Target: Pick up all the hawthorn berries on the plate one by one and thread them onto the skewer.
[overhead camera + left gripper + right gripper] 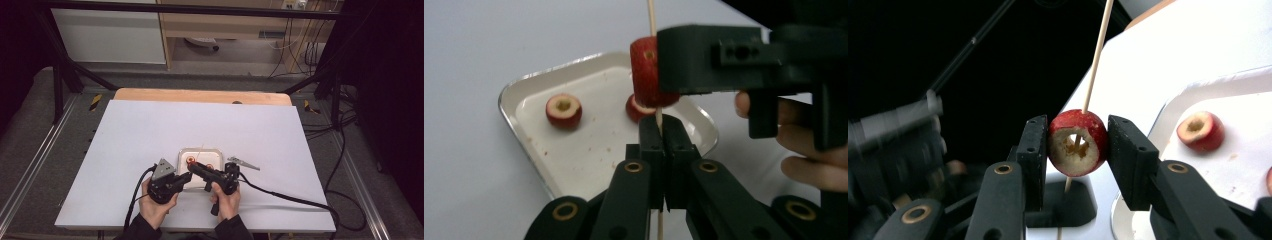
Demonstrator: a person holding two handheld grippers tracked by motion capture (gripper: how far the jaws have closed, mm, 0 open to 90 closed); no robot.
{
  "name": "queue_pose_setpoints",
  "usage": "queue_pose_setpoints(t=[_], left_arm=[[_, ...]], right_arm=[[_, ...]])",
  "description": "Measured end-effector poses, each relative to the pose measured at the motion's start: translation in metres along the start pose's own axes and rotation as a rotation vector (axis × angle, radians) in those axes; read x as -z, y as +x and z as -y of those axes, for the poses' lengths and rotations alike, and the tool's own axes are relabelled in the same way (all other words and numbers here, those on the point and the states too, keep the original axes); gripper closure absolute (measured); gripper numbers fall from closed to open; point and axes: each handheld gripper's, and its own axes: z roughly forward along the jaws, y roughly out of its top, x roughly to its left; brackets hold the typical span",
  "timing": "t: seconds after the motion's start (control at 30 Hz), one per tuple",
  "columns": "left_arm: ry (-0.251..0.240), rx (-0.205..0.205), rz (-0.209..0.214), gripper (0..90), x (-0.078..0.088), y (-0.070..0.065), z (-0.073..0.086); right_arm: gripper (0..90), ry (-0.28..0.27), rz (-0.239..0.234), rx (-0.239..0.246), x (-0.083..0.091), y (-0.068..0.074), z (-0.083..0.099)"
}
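Note:
A red hollowed fruit piece (pixel 1083 125) is threaded on a thin wooden skewer (pixel 1096 55). My right gripper (pixel 1078 142) is shut on that piece, one pad on each side. Below it, my left gripper (pixel 663 127) is shut on the skewer (pixel 652 20), which stands upright with the fruit piece (pixel 644 75) just above the jaws. Both grippers meet over the near edge of a small metal tray (pixel 220 152), the left gripper (pixel 187 177) beside the right gripper (pixel 192 166). Two more fruit pieces (pixel 564 109) (pixel 636 109) lie in the tray (pixel 524 85).
A white sheet (pixel 150 135) covers the table, with a wooden strip (pixel 200 95) along its far edge. Black cables (pixel 290 197) trail from the grippers across the near right. Dark frame bars and floor cables surround the table.

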Motion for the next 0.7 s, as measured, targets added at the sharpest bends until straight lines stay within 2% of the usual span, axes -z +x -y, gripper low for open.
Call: queue_pose_setpoints(t=[0.07, 0.1, 0.17, 0.27, 0.37, 0.43, 0.47, 0.53, 0.57, 0.63, 0.7], left_arm=[[0.011, -0.005, -0.008, 88.7, 0.0, 0.002, 0.003], [0.009, 0.005, 0.002, 88.7, 0.0, 0.003, 0.002], [0.013, -0.005, 0.007, 88.7, 0.001, 0.003, 0.0], [0.006, -0.022, 0.005, 88.6, 0.0, 0.002, 0.0], [0.004, -0.035, 0.016, 88.5, 0.002, 0.003, 0.0], [0.009, -0.04, 0.01, 88.5, 0.002, 0.005, 0.001], [0.016, -0.033, 0.019, 88.5, 0.003, 0.008, 0.002], [0.023, -0.036, 0.016, 88.5, 0.004, 0.012, 0.004], [0.028, -0.041, 0.013, 88.5, 0.005, 0.014, 0.005], [0.032, -0.057, 0.003, 88.4, 0.007, 0.017, 0.006], [0.036, -0.069, -0.003, 88.4, 0.01, 0.019, 0.007]], right_arm=[[62.0, 0.008, 0.04, 0.05, -0.004, 0.005, 0.002], [62.0, 0.017, 0.046, 0.058, -0.005, 0.006, 0.003], [62.0, 0.031, 0.036, 0.057, -0.005, 0.007, 0.003], [61.8, 0.041, 0.052, 0.071, -0.003, 0.009, 0.001], [60.2, 0.061, 0.046, 0.075, -0.002, 0.011, -0.003], [50.5, 0.044, 0.085, 0.133, 0.003, 0.013, -0.008], [48.5, 0.049, 0.102, 0.16, 0.006, 0.014, -0.013], [41.8, 0.062, 0.107, 0.206, 0.013, 0.016, -0.022], [37.0, 0.071, 0.128, 0.236, 0.016, 0.016, -0.026], [27.8, 0.101, 0.183, 0.291, 0.022, 0.016, -0.034], [21.6, 0.164, 0.219, 0.341, 0.025, 0.013, -0.04]])
